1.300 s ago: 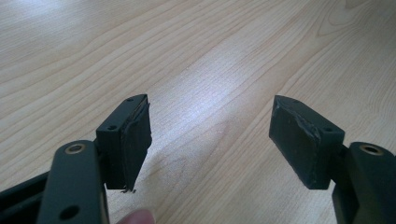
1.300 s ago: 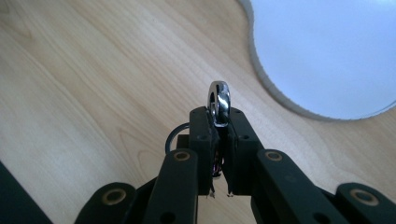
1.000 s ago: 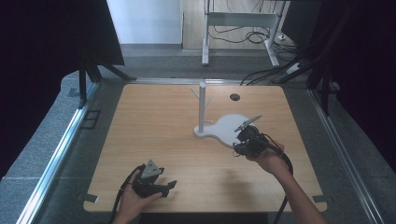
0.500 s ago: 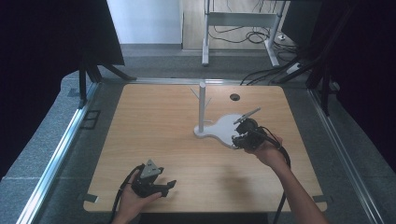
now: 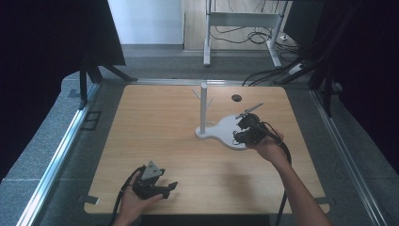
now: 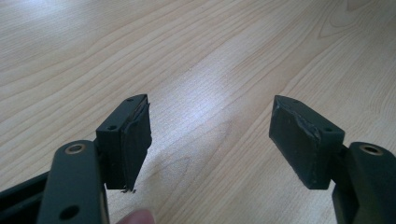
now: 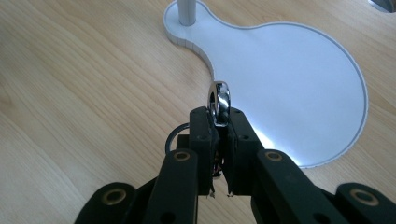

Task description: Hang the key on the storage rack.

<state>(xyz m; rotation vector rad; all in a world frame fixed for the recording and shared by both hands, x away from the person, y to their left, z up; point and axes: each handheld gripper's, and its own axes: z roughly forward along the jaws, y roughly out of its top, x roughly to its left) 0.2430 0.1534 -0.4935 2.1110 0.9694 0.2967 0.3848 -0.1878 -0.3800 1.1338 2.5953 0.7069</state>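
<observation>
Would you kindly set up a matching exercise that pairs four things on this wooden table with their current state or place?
Things:
1. shiny silver metal ring
2. left gripper
3. white keyhole-shaped stand base
4. grey upright post with small branches

States or places:
A. open, with nothing between its jaws
B. rises from the narrow end of the base
C. pinched upright by the right gripper
D. lies flat on the light wooden table

Pairs: 1-C, 2-A, 3-D, 4-B

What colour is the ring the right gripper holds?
Shiny silver; the ring shows best in the right gripper view.
</observation>
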